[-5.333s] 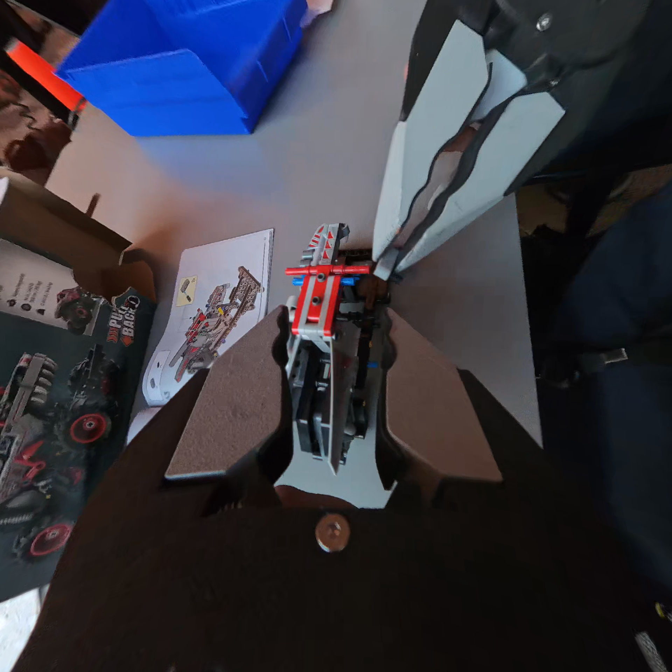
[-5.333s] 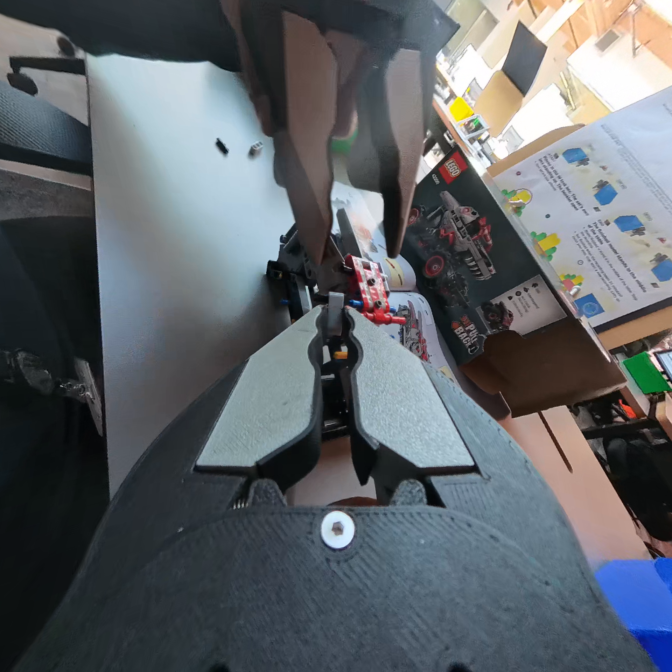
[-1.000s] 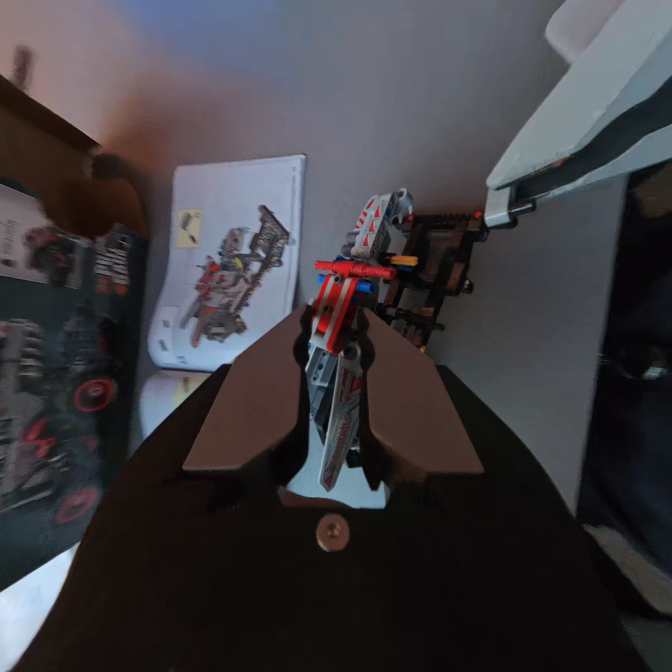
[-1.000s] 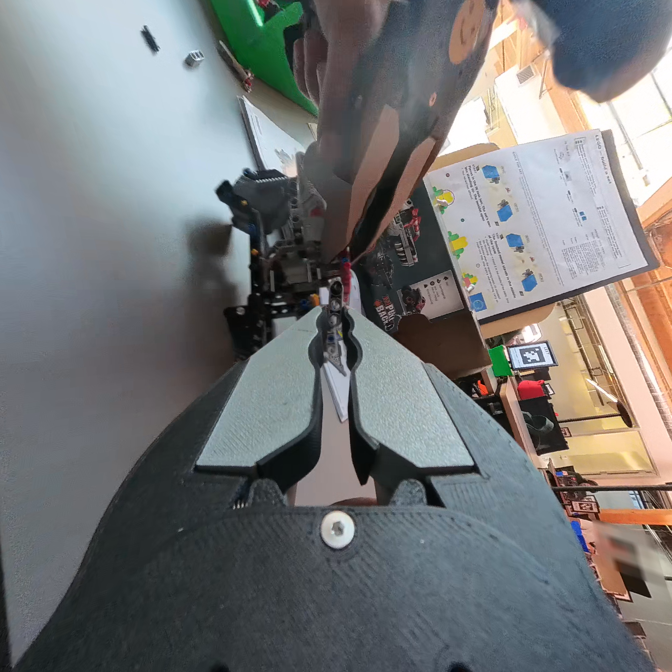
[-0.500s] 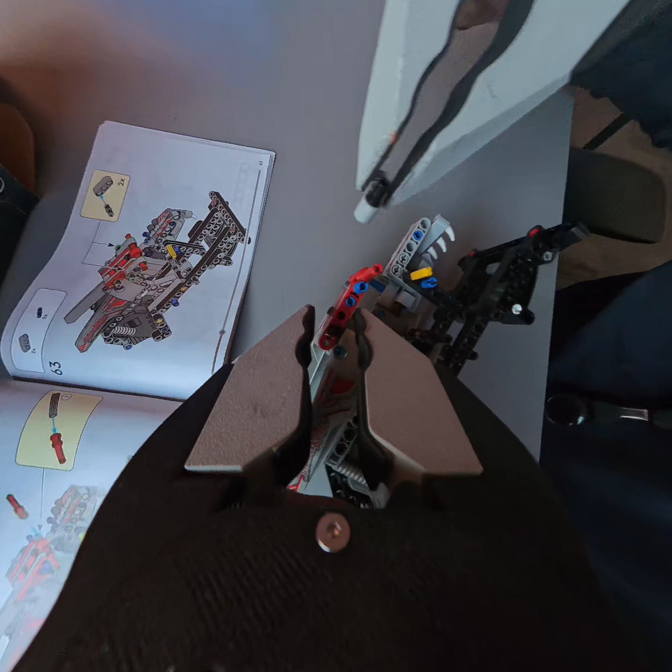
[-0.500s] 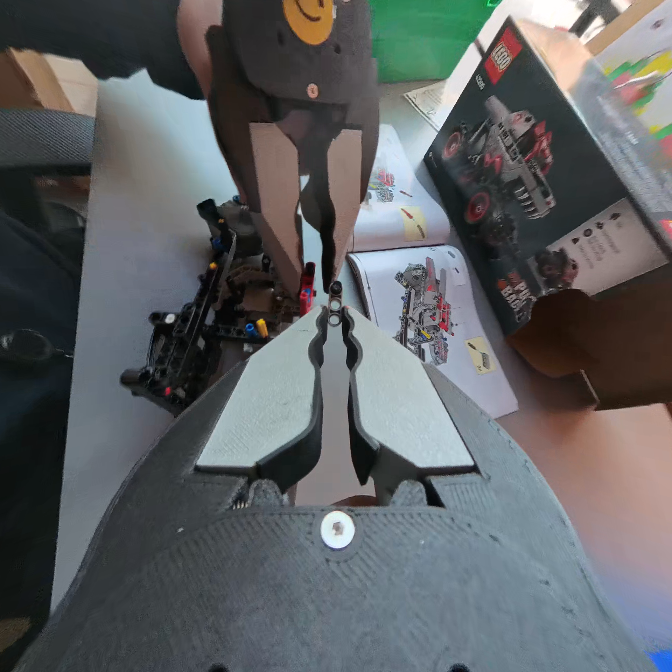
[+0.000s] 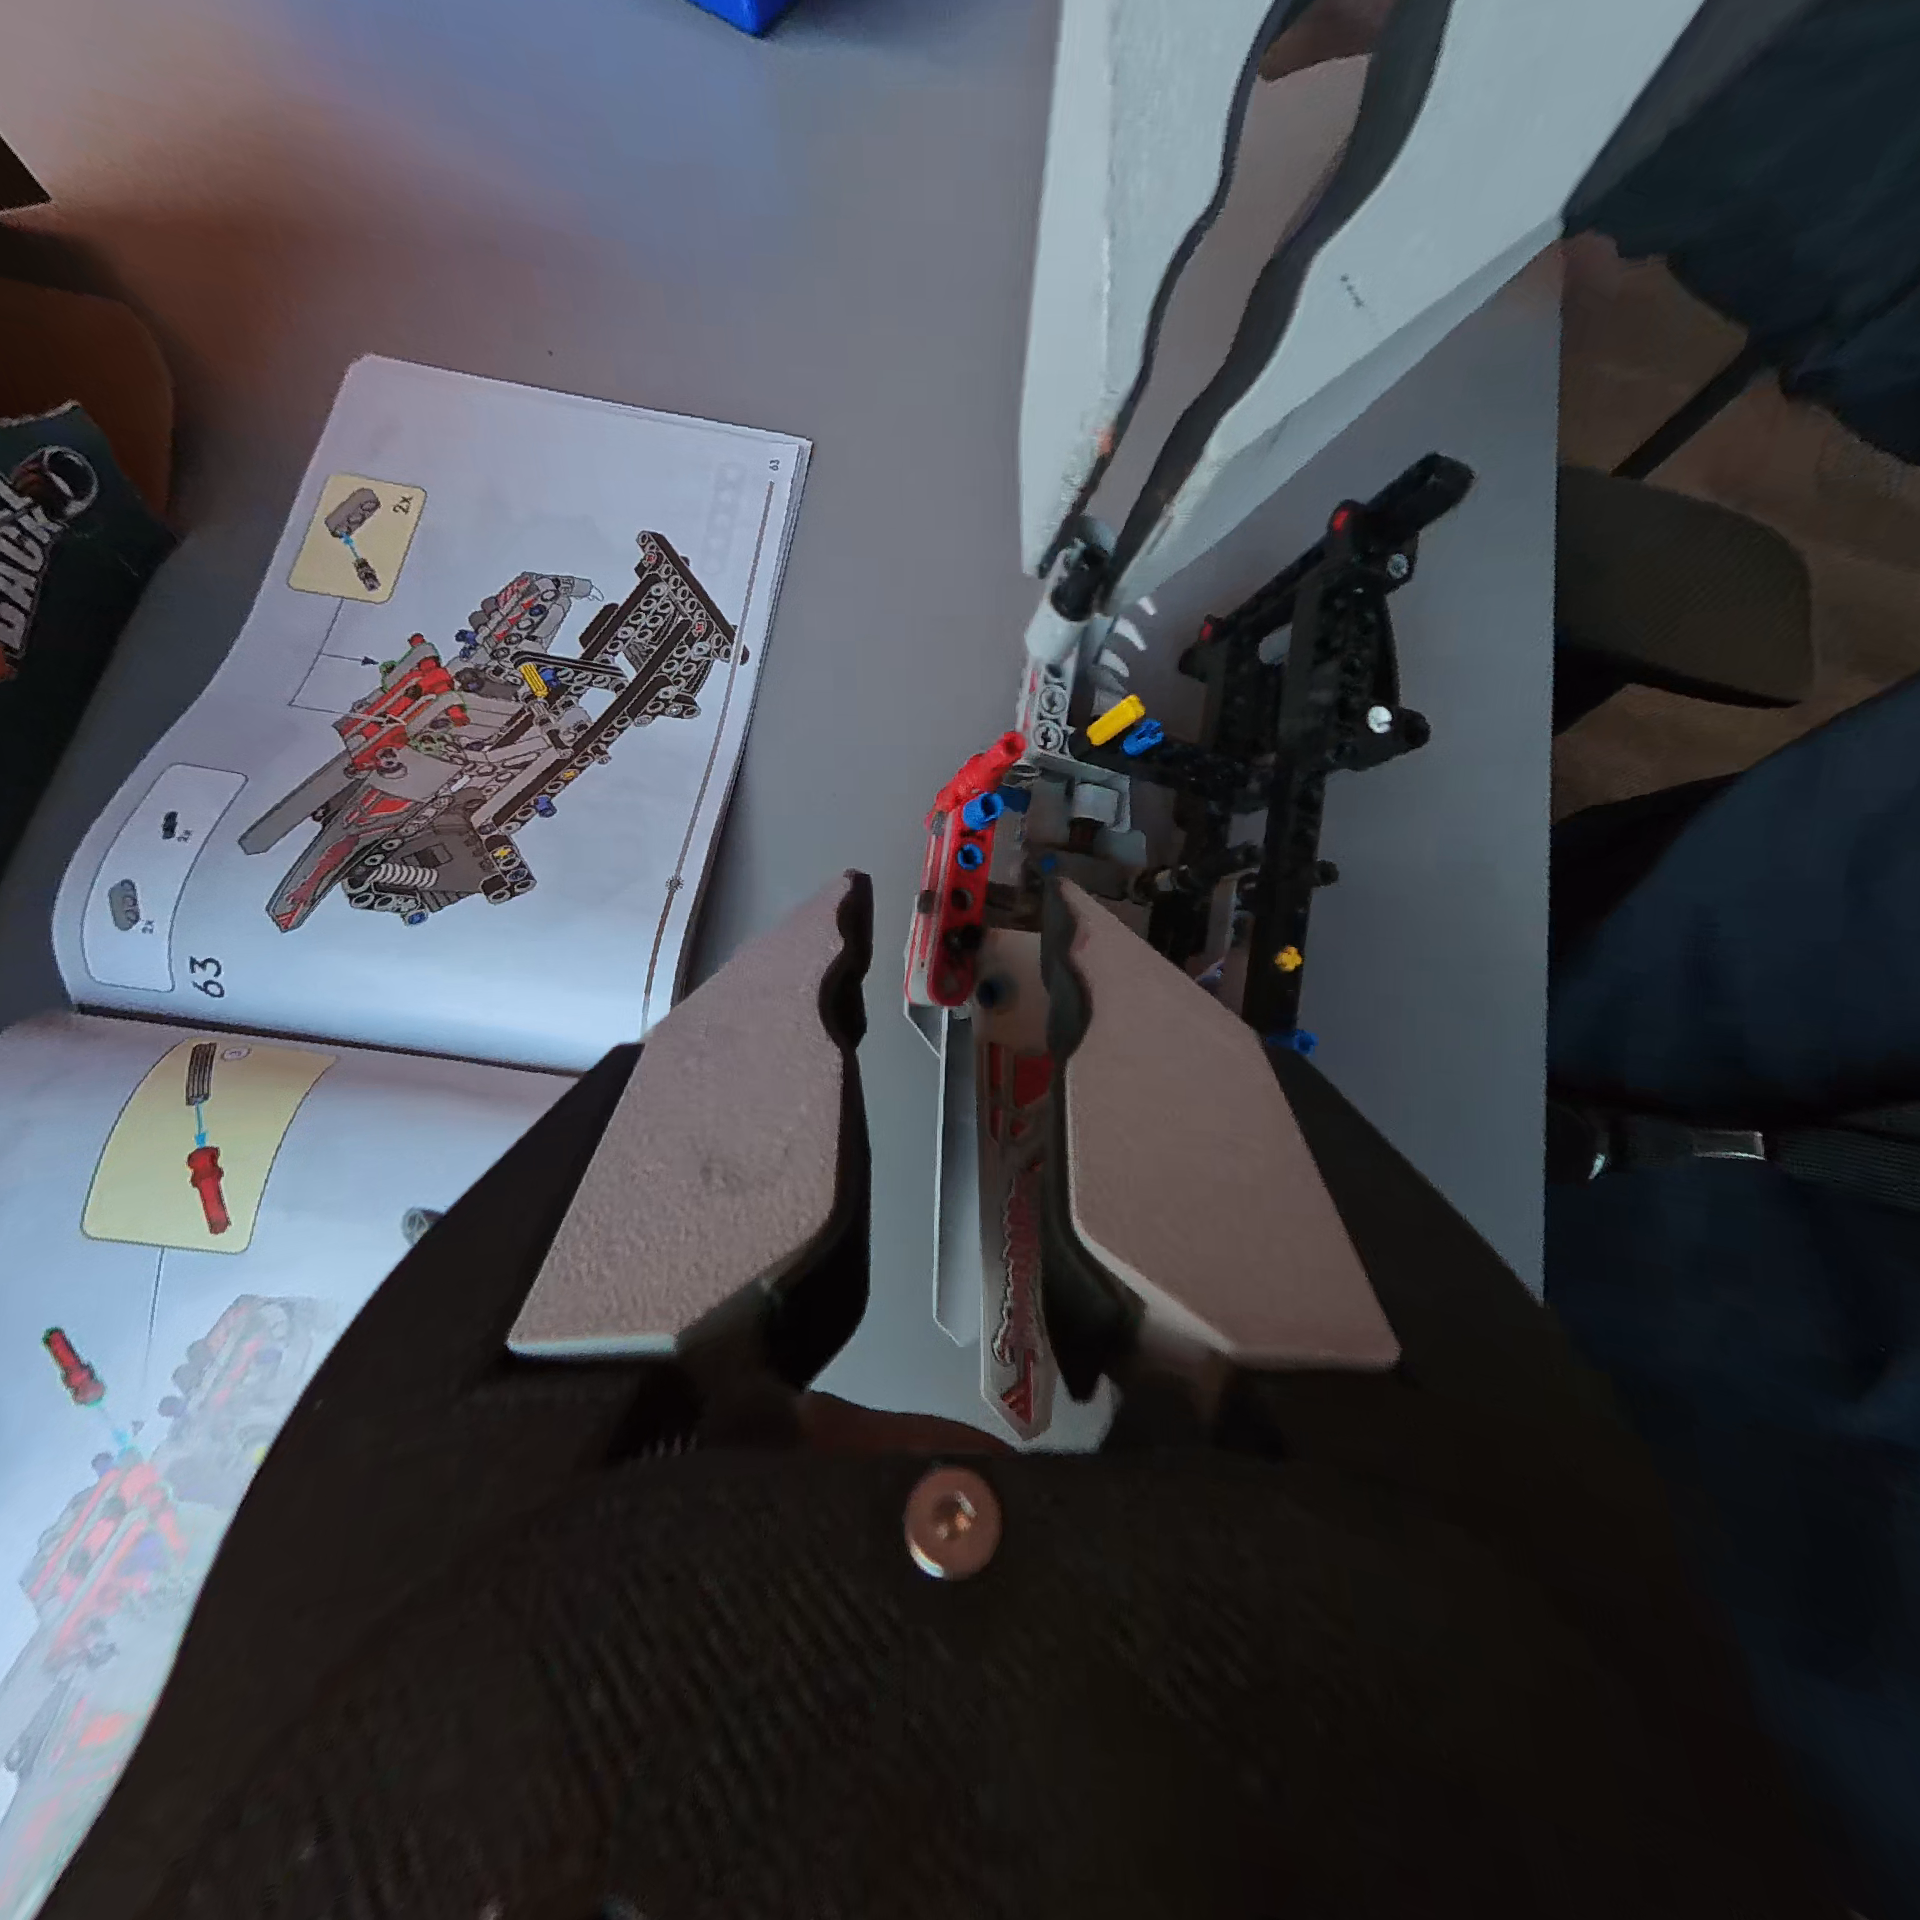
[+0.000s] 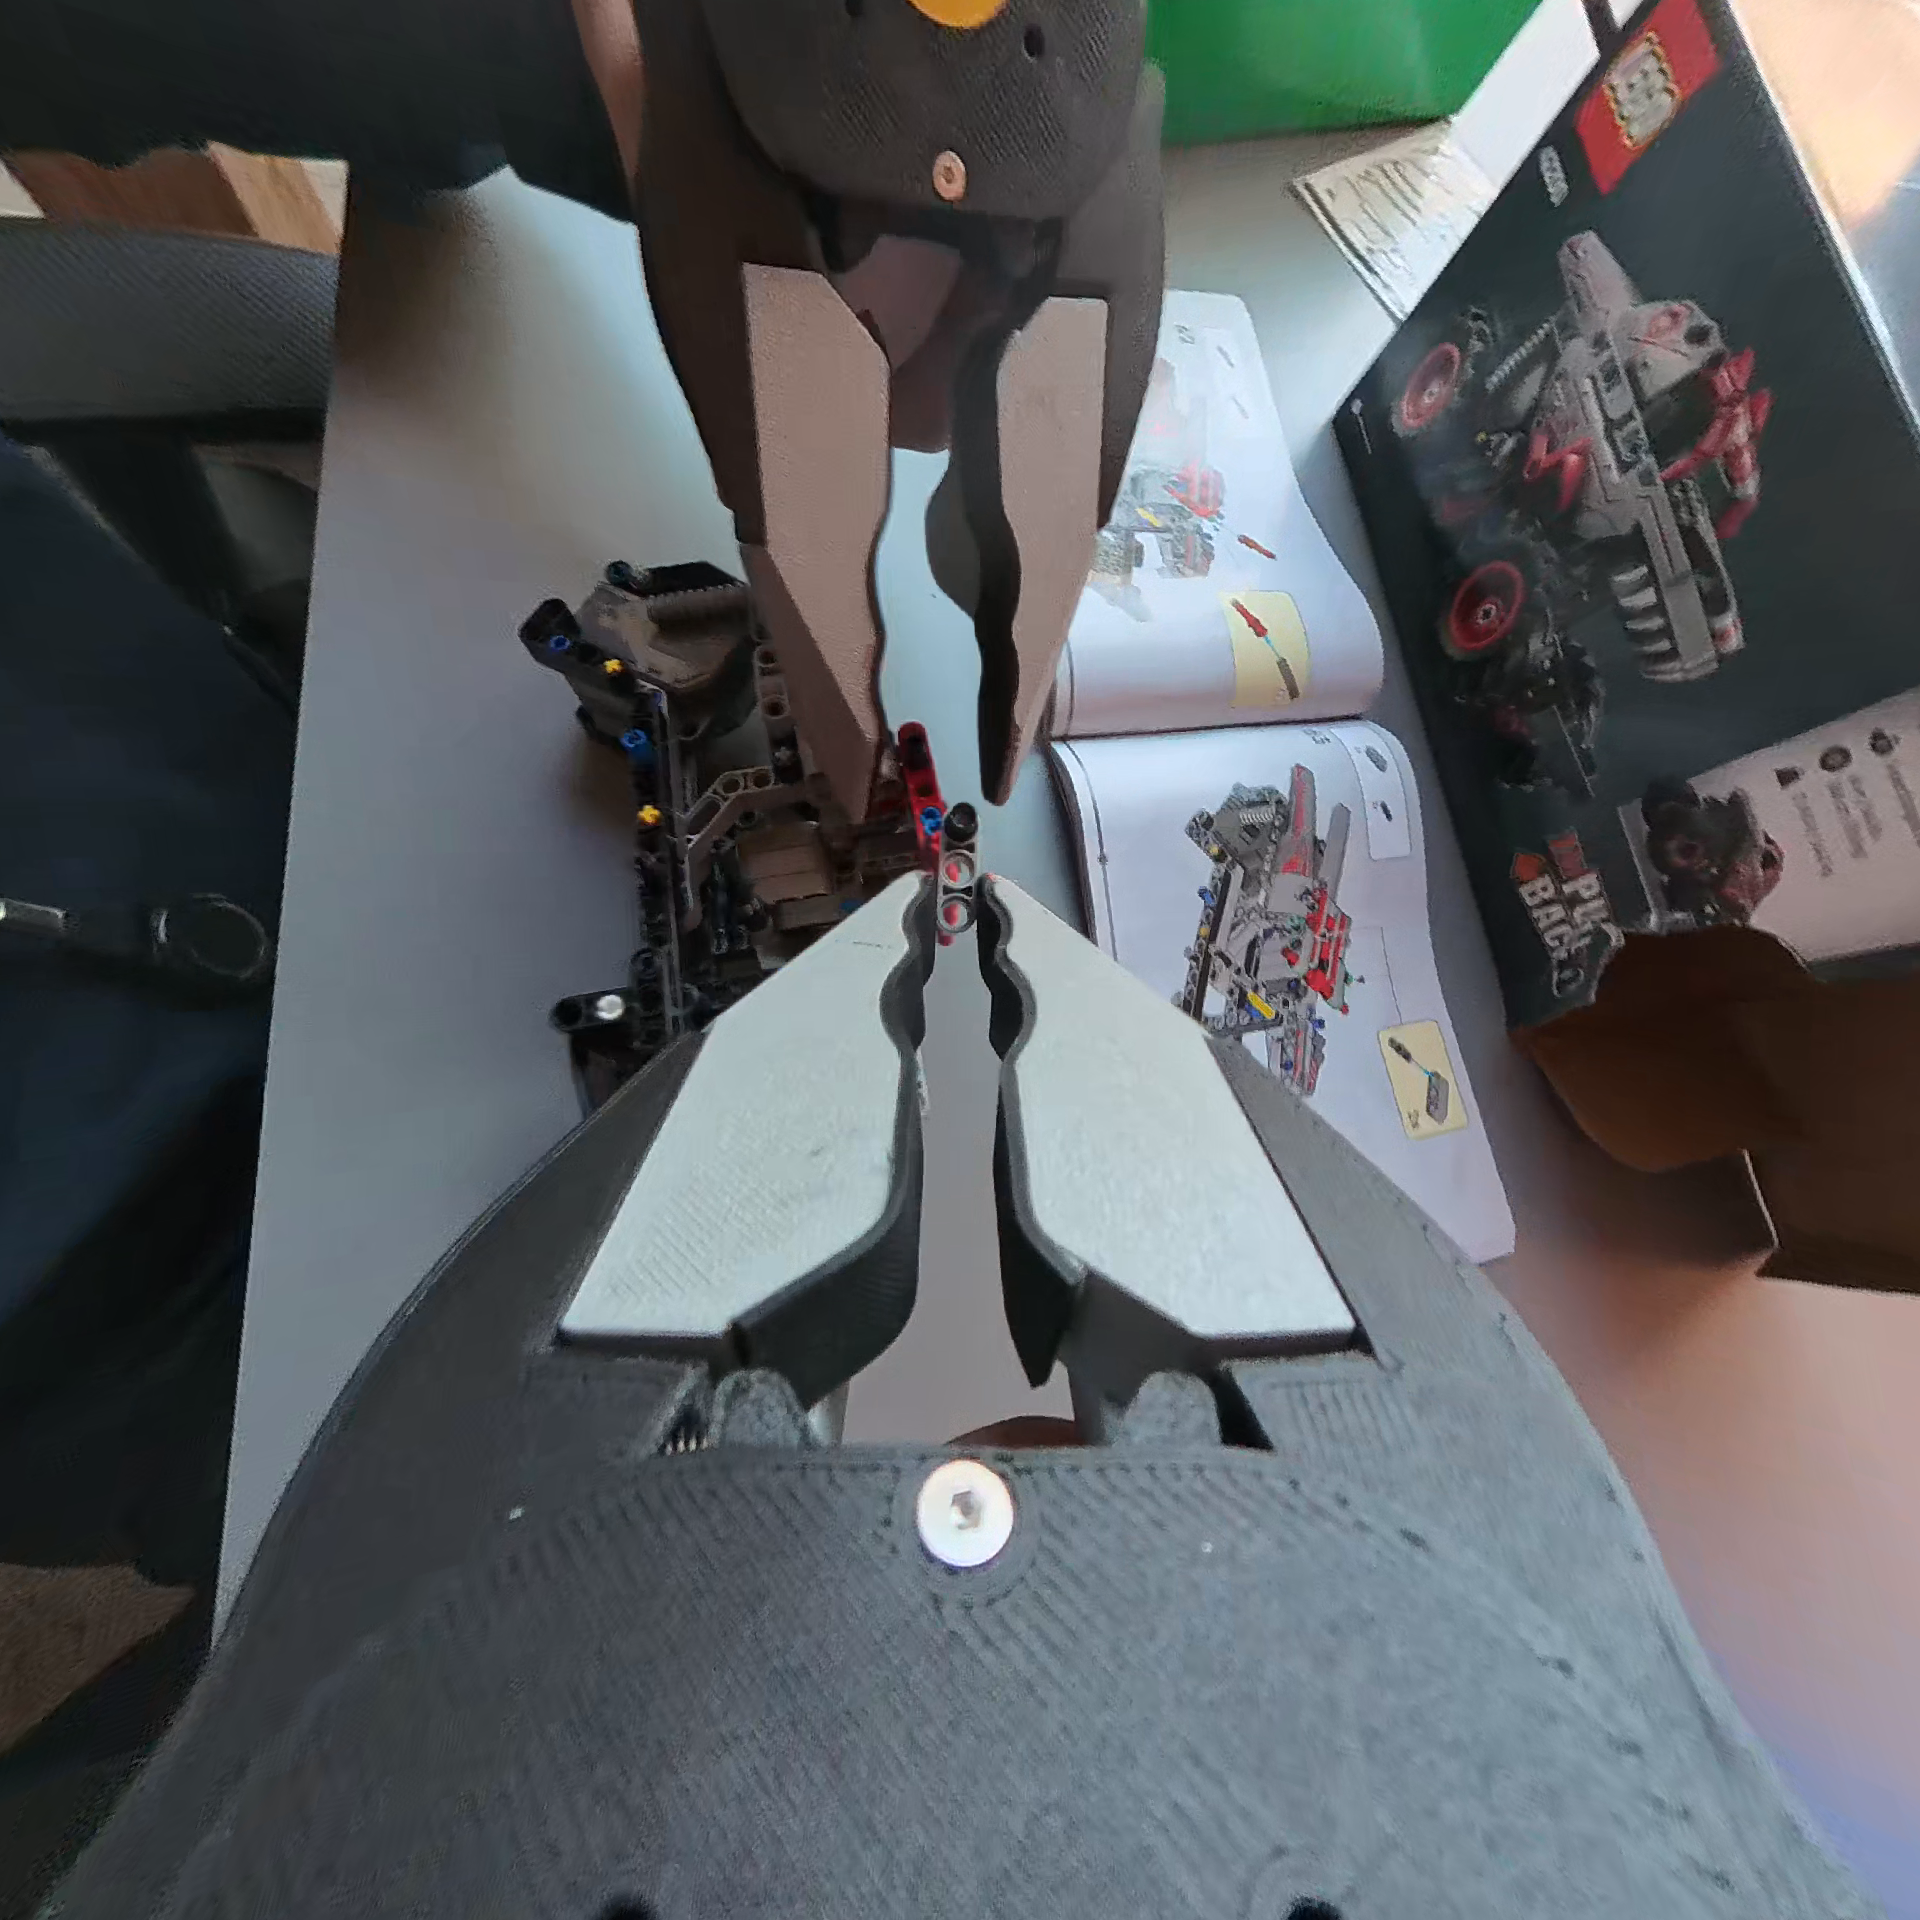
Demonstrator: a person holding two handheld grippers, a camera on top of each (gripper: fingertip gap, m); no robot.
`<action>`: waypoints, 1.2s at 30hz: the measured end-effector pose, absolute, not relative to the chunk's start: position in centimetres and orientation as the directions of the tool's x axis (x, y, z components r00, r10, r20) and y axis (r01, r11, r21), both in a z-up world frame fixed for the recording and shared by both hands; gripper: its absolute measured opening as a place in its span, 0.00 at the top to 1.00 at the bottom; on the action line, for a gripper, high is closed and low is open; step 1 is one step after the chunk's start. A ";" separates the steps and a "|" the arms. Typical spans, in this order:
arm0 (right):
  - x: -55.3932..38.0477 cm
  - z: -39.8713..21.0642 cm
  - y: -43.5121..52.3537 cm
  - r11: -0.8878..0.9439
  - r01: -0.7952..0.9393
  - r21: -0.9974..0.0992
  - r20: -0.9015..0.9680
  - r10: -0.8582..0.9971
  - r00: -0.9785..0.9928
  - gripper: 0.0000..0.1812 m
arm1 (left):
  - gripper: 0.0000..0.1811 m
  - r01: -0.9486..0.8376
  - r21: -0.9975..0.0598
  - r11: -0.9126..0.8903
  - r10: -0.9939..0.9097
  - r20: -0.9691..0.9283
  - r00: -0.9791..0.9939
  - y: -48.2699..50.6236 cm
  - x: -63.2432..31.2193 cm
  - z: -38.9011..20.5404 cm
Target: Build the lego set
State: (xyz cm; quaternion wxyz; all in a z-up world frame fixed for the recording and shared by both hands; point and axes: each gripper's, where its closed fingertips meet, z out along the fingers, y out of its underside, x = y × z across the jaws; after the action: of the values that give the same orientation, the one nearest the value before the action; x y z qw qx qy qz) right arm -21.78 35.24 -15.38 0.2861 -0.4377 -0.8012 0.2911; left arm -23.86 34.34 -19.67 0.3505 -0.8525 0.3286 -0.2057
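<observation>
Since half a second ago: left gripper's jaws have parted, and the right gripper's tip has dropped closer to the model.

Left wrist view: left gripper (image 7: 956, 935) released, its right finger (image 7: 1174, 1122) touching the grey-and-red panel, its left finger off it. Lego model (image 7: 1132, 821) stands on the table (image 7: 582, 229) ahead of and between the jaws, long axis running away from the camera. Right gripper (image 7: 1091, 566) comes down from above, clenched on a small grey connector (image 7: 1070, 603) with a black pin, tip just over the model's far, toothed end. Instruction booklet (image 7: 436, 717) lies open to the left.

Right wrist view: right gripper (image 8: 958, 896) grasping the connector (image 8: 956, 899) upright, pin outward. Red beam (image 8: 920, 779) of the model sits just beyond and slightly left. Left gripper (image 8: 930, 769) reaches in from the far side. Right is nearer the seat; judged next: press the pin into the model.

Containers: set box (image 8: 1662, 499) at right, flap open, contents hidden. Green bin (image 8: 1320, 62) at far edge, contents not visible.
</observation>
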 end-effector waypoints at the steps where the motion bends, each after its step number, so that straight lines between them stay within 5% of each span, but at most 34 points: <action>1: -21.9 -15.3 35.1 0.458 0.525 -0.717 0.213 0.861 -0.461 0.98 | 0.87 -0.408 -0.736 -0.540 -0.704 0.129 0.699 34.3 -23.9 -19.8; 7: -23.0 -15.8 34.5 0.540 0.509 -0.670 0.287 0.821 -0.493 0.97 | 0.96 -0.401 -0.744 -0.534 -0.705 0.130 0.697 34.5 -24.0 -20.4; 21: -22.9 -16.9 35.6 0.530 0.544 -0.650 0.279 0.833 -0.478 0.97 | 0.81 -0.381 -0.781 -0.494 -0.717 0.119 0.687 32.7 -25.3 -18.9; 36: -23.1 -17.2 34.0 0.640 0.549 -0.537 0.272 0.748 -0.606 0.98 | 0.90 -0.335 -0.814 -0.474 -0.771 0.200 0.605 33.0 -25.2 -19.5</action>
State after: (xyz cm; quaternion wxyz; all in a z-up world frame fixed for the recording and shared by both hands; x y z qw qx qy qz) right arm -23.14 34.04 -17.24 0.2429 -0.3715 -0.8725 0.2043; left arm -25.15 33.04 -19.46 0.3825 -0.8099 0.3414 -0.2850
